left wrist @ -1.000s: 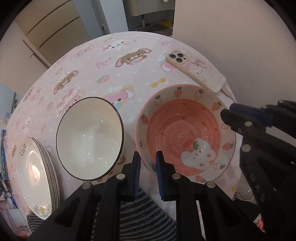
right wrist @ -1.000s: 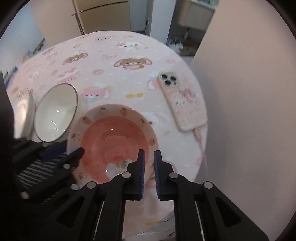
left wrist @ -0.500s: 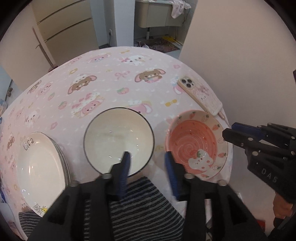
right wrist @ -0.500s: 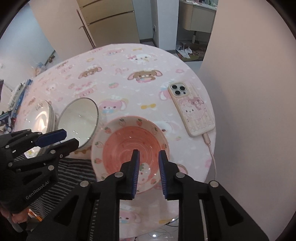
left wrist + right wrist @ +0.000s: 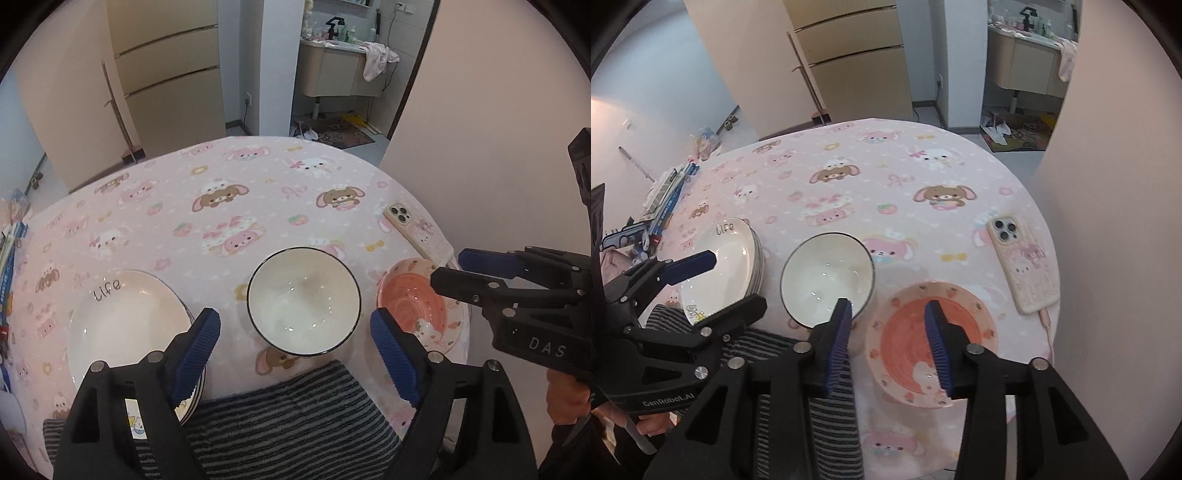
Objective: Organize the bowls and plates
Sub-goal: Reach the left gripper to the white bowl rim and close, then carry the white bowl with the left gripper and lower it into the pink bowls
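Layout on the pink cartoon-print tablecloth [image 5: 229, 206], from the person's left to right along the near edge: stack of white plates [image 5: 125, 332] with "Life" lettering, black-rimmed white bowl [image 5: 303, 300], pink strawberry bowl [image 5: 413, 306]. Plate stack and white bowl close together; whether touching cannot be told. Pink bowl just beside the white bowl, apart from it. Phone in pink case [image 5: 1023, 258] beyond the pink bowl, charging cable attached. Striped cloth [image 5: 288, 413] at the near table edge, below both grippers.

Left gripper [image 5: 295, 350]: jaws wide apart, empty, held above the near edge. White bowl directly ahead, centred between the fingers; plate stack off the left finger.

Right gripper [image 5: 890, 339]: jaws apart, empty. Pink bowl ahead and slightly right, right finger over its basin; left finger near the white bowl's rim.

Governing relation: each bowl in front of its own gripper, round, with no long axis, so any rim point serves. Left gripper nearer the white bowl and plates, right gripper nearer the pink bowl. Likely next step, as a judgement: rim grasp on one bowl for nesting.

Change from one second earlier: both jaw pairs then nearly closed, now spread. Both cameras raised and drawn back; left view shifted from the pink bowl toward the white bowl. Dishes unmoved.
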`<action>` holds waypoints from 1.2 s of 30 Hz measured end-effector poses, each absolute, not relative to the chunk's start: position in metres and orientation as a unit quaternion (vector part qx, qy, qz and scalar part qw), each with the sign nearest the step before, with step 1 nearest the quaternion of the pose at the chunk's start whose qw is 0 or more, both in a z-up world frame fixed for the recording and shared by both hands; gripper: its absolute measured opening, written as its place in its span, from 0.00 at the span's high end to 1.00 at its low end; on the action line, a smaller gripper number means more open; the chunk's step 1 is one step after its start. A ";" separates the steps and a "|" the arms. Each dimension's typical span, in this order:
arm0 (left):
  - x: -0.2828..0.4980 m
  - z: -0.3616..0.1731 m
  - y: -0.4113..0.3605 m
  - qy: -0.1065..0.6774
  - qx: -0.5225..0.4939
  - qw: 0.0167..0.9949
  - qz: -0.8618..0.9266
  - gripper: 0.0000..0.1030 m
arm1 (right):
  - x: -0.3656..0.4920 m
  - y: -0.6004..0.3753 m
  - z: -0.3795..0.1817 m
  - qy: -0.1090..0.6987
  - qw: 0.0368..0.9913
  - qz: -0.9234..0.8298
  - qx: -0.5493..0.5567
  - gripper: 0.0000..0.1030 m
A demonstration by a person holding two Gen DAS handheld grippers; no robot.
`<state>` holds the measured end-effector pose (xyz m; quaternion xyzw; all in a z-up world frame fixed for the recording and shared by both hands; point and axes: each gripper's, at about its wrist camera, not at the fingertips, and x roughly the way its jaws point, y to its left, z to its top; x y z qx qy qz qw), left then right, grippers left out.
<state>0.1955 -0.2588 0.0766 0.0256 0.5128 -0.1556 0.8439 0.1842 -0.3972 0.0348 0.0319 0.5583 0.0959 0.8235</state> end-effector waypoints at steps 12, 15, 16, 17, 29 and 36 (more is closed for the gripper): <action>0.241 0.001 -0.223 0.577 -0.073 0.802 -0.135 0.28 | 0.229 -0.371 -0.032 0.607 0.786 0.109 0.049 0.60; 0.250 -0.008 -0.220 0.590 -0.090 0.790 -0.138 0.45 | 0.240 -0.370 -0.049 0.618 0.777 0.107 0.052 0.68; 0.253 -0.010 -0.220 0.592 -0.089 0.789 -0.138 0.49 | 0.243 -0.369 -0.053 0.621 0.775 0.103 0.050 0.71; 0.254 -0.012 -0.220 0.594 -0.087 0.787 -0.140 0.57 | 0.246 -0.369 -0.056 0.622 0.775 0.099 0.045 0.73; 0.272 -0.027 -0.232 0.601 -0.044 0.783 -0.152 0.86 | 0.252 -0.355 -0.073 0.632 0.768 0.101 0.010 0.93; 0.272 -0.039 -0.235 0.611 -0.028 0.777 -0.149 0.92 | 0.255 -0.353 -0.080 0.637 0.764 0.100 -0.001 0.95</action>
